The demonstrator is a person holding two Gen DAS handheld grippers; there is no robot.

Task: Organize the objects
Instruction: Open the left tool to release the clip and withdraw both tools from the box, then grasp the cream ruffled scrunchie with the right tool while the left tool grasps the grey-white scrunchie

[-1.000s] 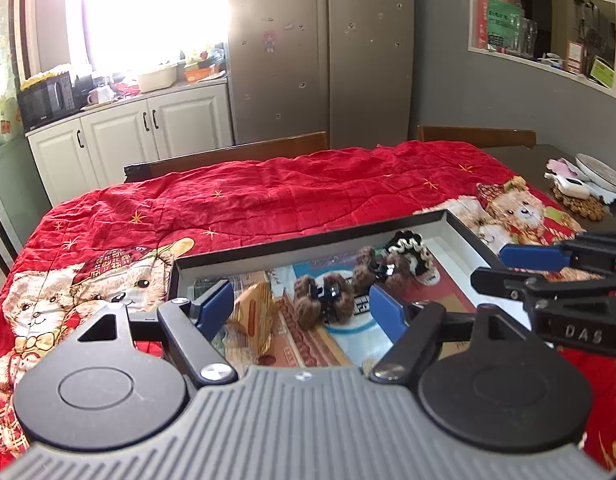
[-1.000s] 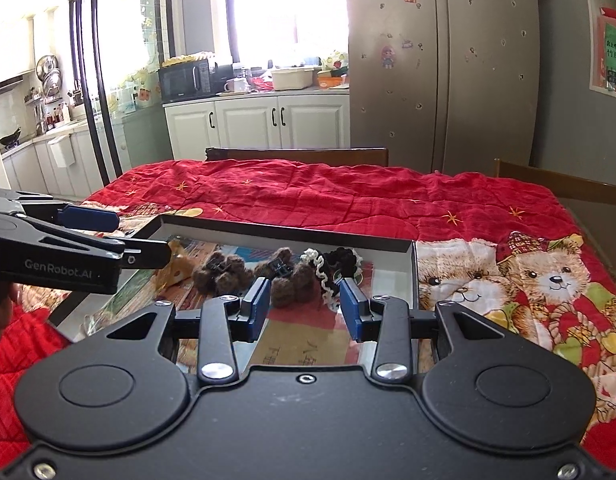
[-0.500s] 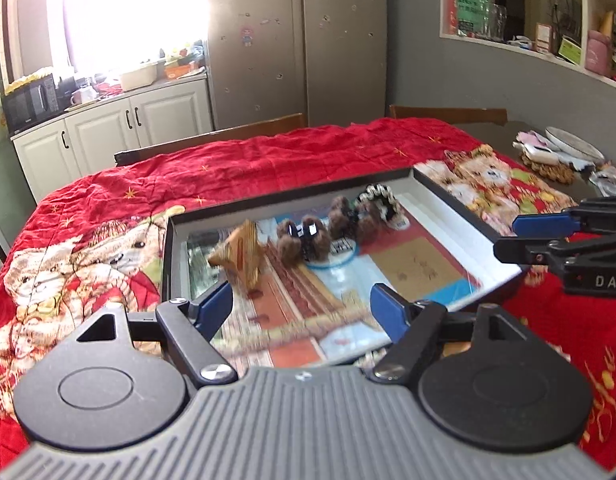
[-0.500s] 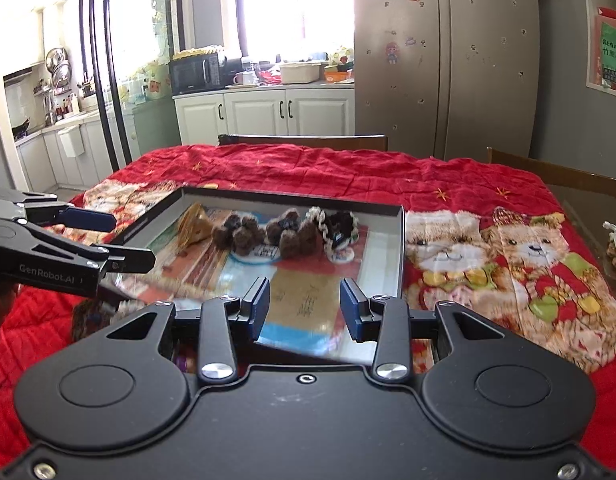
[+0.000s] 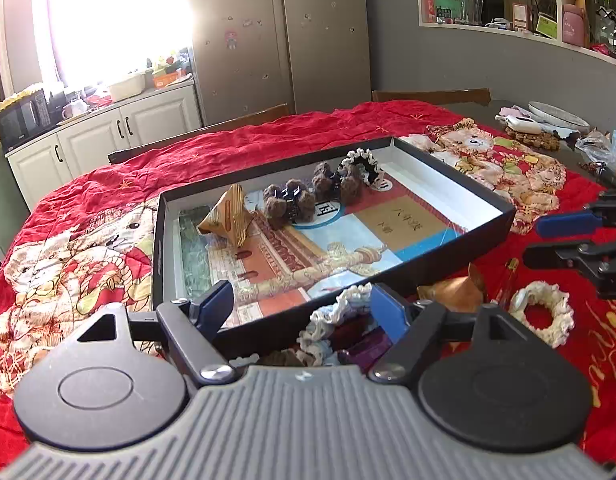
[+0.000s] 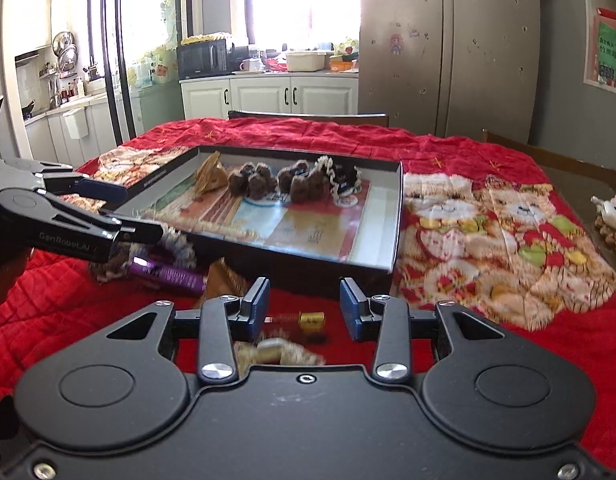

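A black tray [image 5: 447, 164] [image 6: 395, 208] on the red cloth holds a tan pyramid pouch [image 5: 228, 216], two fuzzy brown hair clips [image 5: 288, 202] and a black-and-white scrunchie [image 5: 361, 164] at its far end. My left gripper [image 5: 300, 308] is open above a blue-white scrunchie [image 5: 335, 312] and a purple tube [image 6: 172, 276] before the tray's near edge. My right gripper [image 6: 304, 308] is open over a gold-capped vial [image 6: 304, 319] and a cream scrunchie [image 5: 543, 312], blurred below it. A brown pouch [image 5: 451, 292] lies between them.
Table clutter, with a plate [image 5: 555, 114] and a woven coaster, sits at the far right. Wooden chairs [image 6: 308, 118] stand behind the table. The right gripper shows at the right edge of the left wrist view [image 5: 579, 240].
Both grippers have pulled back and risen from the tray. Loose objects in front of the tray have come into view beneath them. Both stay open.
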